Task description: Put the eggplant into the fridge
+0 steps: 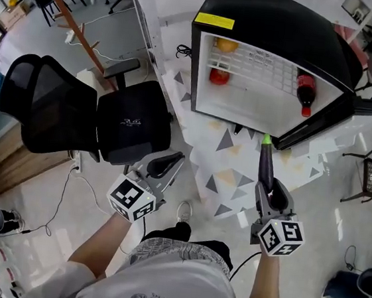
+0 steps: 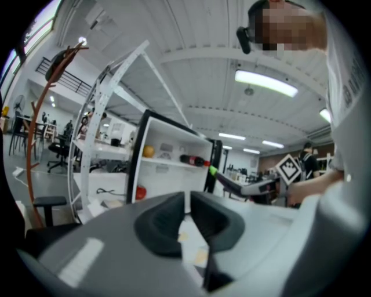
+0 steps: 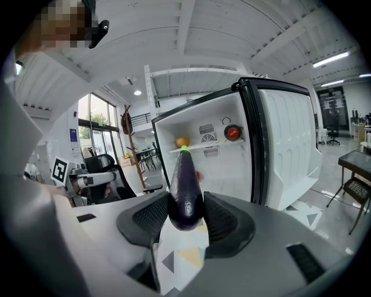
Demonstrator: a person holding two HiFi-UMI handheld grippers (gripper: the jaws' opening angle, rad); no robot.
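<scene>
Right gripper: your right gripper (image 1: 267, 186) is clamped on the eggplant (image 1: 265, 161), its 2 pads pressing the dark purple body from both sides near the rounded end.
Eggplant: it sticks straight out past the jaws, green tip leading. It is in the air, outside the fridge (image 1: 274, 15), with the tip close to the corner of the opening where the door (image 1: 329, 121) joins the cabinet.
Right gripper view: the eggplant (image 3: 185, 185) fills the gap between the pads of the right gripper (image 3: 186, 204) and points into the white interior.
Left gripper: your left gripper (image 1: 169, 165) holds nothing. In its own view the 2 pads of the left gripper (image 2: 186, 203) sit together with only a thin slit between them.
Left gripper place: it hangs over the seat edge of the black office chair (image 1: 76, 112), well apart from the fridge.
Fridge: the door stands swung wide open.
Upper shelf: 1 orange fruit (image 1: 226, 45) sits at the shelf's far end from the door, and 1 cola bottle (image 1: 304, 92) lies at the door end.
Below the shelf: 1 red fruit (image 1: 219, 76) sits under the orange one.
Floor: a white mat (image 1: 216, 175) with grey and tan triangles runs from the fridge's front edge toward your shoe (image 1: 184, 211).
</scene>
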